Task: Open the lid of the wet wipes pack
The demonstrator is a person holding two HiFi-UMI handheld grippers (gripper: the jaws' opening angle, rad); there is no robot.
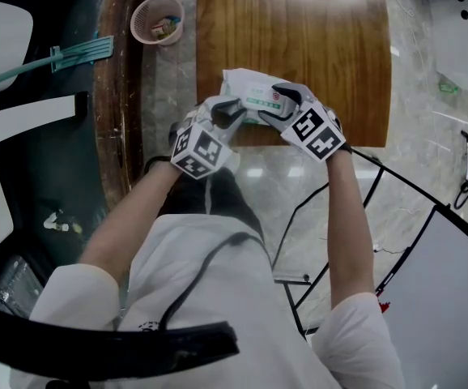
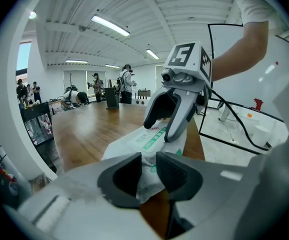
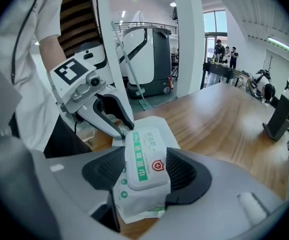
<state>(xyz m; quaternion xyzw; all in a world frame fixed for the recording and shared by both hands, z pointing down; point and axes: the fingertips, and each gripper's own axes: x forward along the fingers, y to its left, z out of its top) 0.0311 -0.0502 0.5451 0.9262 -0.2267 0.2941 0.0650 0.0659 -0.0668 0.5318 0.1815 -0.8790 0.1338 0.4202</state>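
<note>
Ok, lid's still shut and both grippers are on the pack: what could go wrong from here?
The left gripper has only the crimped film end of the wet wipes pack in its jaws; that could slip or tear. The right gripper clamps across the lid, so it may pin it shut.

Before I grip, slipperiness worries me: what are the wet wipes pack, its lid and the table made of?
The wet wipes pack looks like soft, crinkled white plastic film; the lid, stiffer smooth plastic, uncreased; the table, glossy wood or veneer, grain showing.
</note>
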